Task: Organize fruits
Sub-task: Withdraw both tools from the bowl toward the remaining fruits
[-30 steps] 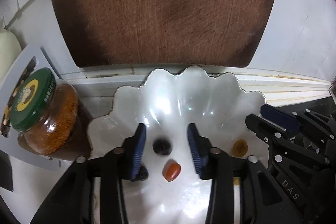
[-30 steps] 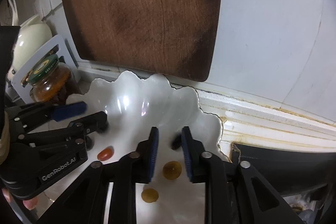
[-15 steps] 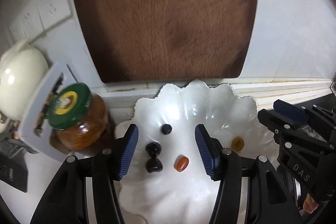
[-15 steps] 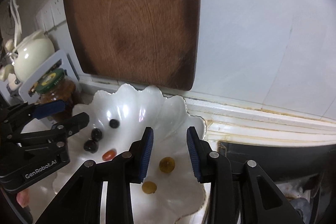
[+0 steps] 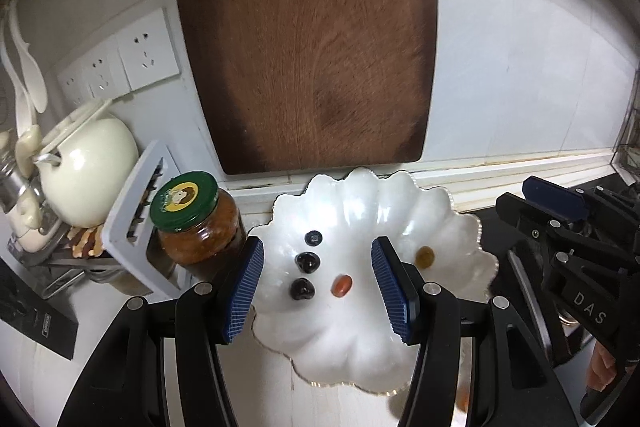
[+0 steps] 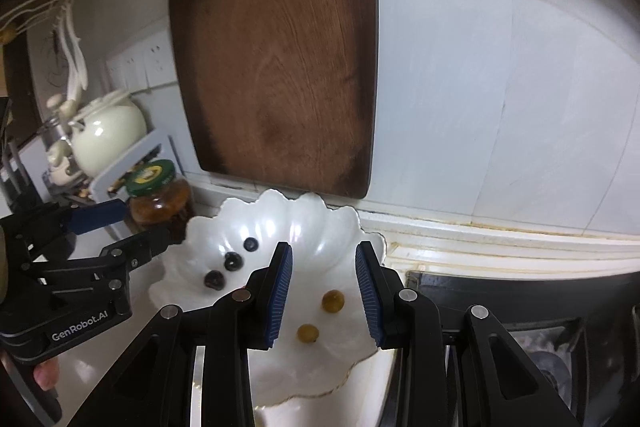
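Fruit sits loose in the white scalloped dish (image 5: pixel 448 223), nothing gripped. Left wrist view: 1 blueberry (image 5: pixel 314 237) far-left of centre, 2 dark cherries (image 5: pixel 307 261) just nearer in a rough line with it, 1 red-orange oval fruit (image 5: pixel 342 285) right of the near cherry, 1 yellow-brown grape (image 5: pixel 424 257) further right, apart from the rest.

Left gripper (image 5: pixel 318 285): jaws have just been opening, now spread wide and released. The dark fruit and the red-orange piece show between the blue pads (image 5: pixel 243 291) from this angle, but the pads touch none of them.

Right gripper (image 6: pixel 324 295): released too, a clear gap between its pads (image 6: pixel 280 293). Right wrist view shows 2 yellow-brown grapes in that gap, one (image 6: pixel 333 301) further, one (image 6: pixel 307 333) nearer, both resting on the dish floor, neither touched. The red-orange fruit is hidden behind the left finger here.

Dish sits on the counter, its far rim close to a dark wooden cutting board (image 5: pixel 308 39) leaning upright on the white tiled wall. Jar with green lid (image 5: pixel 192 219) stands just left of the dish, touching or nearly so, cannot tell which. Further left: grey rack (image 5: pixel 136 219), cream ceramic pot (image 5: pixel 90 171), wall sockets (image 5: pixel 120 65) above. Black stove edge (image 6: pixel 520 291) is right of the dish.
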Demonstrator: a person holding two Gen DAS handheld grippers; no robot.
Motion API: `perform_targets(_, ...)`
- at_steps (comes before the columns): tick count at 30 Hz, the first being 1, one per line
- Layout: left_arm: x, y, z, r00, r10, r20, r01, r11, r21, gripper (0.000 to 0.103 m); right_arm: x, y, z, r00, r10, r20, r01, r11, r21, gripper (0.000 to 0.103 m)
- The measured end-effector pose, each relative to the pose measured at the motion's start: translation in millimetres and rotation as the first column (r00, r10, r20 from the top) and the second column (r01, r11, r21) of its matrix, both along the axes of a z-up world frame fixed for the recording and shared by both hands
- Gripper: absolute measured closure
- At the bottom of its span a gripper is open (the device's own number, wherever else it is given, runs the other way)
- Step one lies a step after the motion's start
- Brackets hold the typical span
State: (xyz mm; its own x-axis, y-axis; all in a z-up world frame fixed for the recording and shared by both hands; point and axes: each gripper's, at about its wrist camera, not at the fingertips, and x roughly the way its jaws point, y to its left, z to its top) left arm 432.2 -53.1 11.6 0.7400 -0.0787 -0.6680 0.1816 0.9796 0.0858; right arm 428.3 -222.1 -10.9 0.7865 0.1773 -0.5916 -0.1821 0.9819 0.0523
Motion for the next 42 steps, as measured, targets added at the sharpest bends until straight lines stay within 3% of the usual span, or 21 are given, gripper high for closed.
perform_targets(14, -65, 15, 19, 0.998, -0.035, 0.044, 0.036, 0.999, -0.027, 0.047, -69, 10, 21, 0.998, 0.016, 0.063, -0.017, 1.000, 0.003, 0.069)
perform_targets(28, -118, 19, 15, 0.995, -0.089, 0.048, 0.091, 0.995, -0.046, 0.047, -125, 17, 11, 0.999, 0.029, 0.017, -0.029, 0.999, 0.032, 0.069)
perform_targets(42, -153, 23, -5, 0.989, -0.147, 0.008, 0.147, 0.989, -0.004, 0.047, -158, 24, -14, 0.997, 0.046, -0.066, -0.044, 0.998, 0.033, 0.069)
